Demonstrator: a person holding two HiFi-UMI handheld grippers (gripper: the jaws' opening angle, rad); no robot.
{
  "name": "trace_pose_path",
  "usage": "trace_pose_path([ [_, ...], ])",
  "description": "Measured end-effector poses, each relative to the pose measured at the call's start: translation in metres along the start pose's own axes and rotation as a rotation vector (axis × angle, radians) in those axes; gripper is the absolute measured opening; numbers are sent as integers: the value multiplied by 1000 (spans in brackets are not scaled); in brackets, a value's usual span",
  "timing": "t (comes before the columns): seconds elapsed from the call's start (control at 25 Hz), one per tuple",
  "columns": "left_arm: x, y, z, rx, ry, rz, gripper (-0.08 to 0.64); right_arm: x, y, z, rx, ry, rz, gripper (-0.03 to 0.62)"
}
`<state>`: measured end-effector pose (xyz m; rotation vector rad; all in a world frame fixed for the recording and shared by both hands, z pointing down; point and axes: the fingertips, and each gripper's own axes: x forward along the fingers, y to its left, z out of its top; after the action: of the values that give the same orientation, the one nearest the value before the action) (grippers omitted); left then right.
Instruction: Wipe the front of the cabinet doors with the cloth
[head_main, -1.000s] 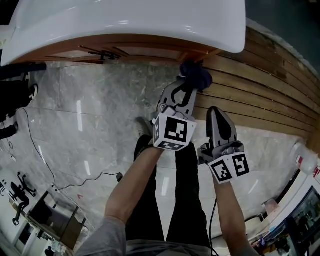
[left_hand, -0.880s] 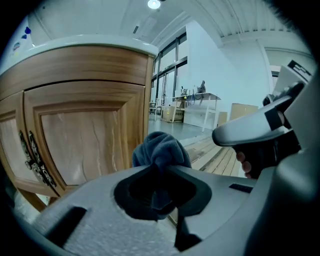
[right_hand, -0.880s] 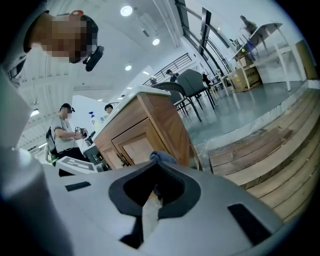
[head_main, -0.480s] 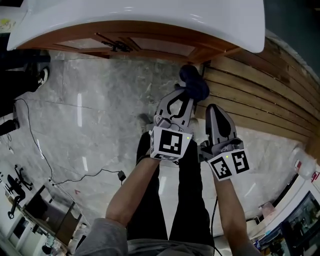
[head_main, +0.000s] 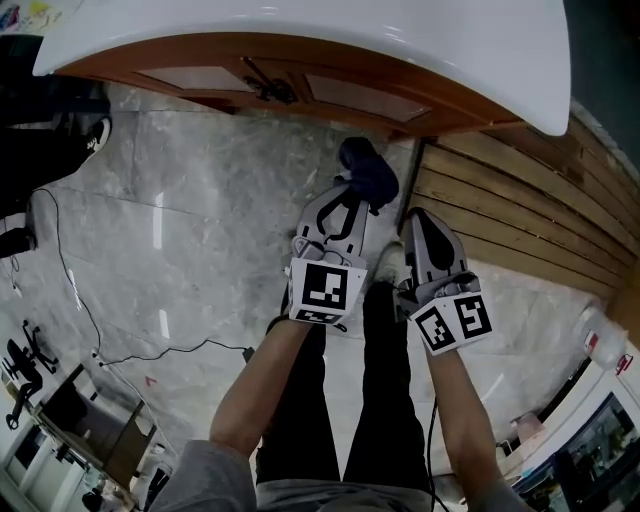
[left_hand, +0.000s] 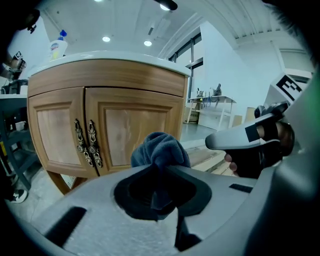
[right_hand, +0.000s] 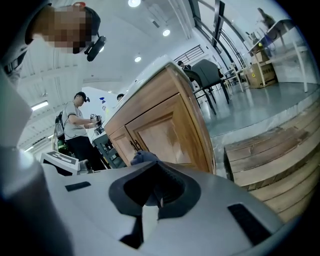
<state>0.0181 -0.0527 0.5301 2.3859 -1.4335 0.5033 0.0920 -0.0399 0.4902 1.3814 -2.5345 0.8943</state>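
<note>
Your left gripper (left_hand: 159, 169) is clamped on the cloth (left_hand: 161, 148), soft and light, near the doors (left_hand: 127, 127) but apart, so grip its bunched middle; your right gripper (right_hand: 158, 196) is closed, empty.

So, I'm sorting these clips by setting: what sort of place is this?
Probably a large workshop or lab hall, not a home bathroom: the wooden vanity cabinet stands on a marble-look floor with loose cables, and work tables stand by tall windows behind.
</note>
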Motion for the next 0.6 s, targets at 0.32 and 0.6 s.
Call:
trace_pose_path([
  [0.32, -9, 56, -20, -33, 25, 53, 41, 33, 36, -16, -6, 33, 26, 9],
  [0.6, 2, 92, -31, -23, 51, 46, 43, 59, 57, -24, -4, 48, 25, 9],
])
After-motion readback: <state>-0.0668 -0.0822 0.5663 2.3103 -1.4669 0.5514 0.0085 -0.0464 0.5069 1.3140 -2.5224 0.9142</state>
